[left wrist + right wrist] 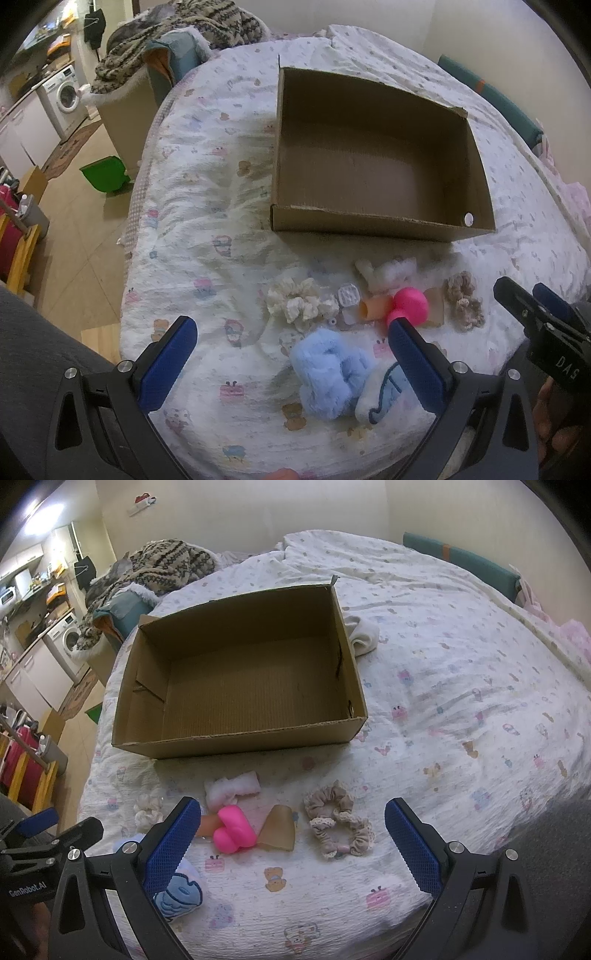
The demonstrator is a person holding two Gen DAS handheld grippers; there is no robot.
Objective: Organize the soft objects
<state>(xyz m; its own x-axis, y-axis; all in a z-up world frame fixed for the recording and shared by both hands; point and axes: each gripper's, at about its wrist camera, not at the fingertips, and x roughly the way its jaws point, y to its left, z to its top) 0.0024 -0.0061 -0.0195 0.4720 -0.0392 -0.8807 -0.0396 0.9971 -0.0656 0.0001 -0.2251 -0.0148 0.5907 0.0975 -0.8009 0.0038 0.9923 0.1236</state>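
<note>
Right wrist: cardboard box [240, 686] holds seemingly nothing.

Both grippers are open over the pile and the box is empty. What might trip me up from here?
1. The pink silicone piece touches the orange tube and tan translucent piece; closing there may grab several.
2. The two beige scrunchies overlap, so one may drag the other.
3. The open left gripper hangs over the fluffy blue item, which lies against the blue-and-white plush; that could snag too.
</note>
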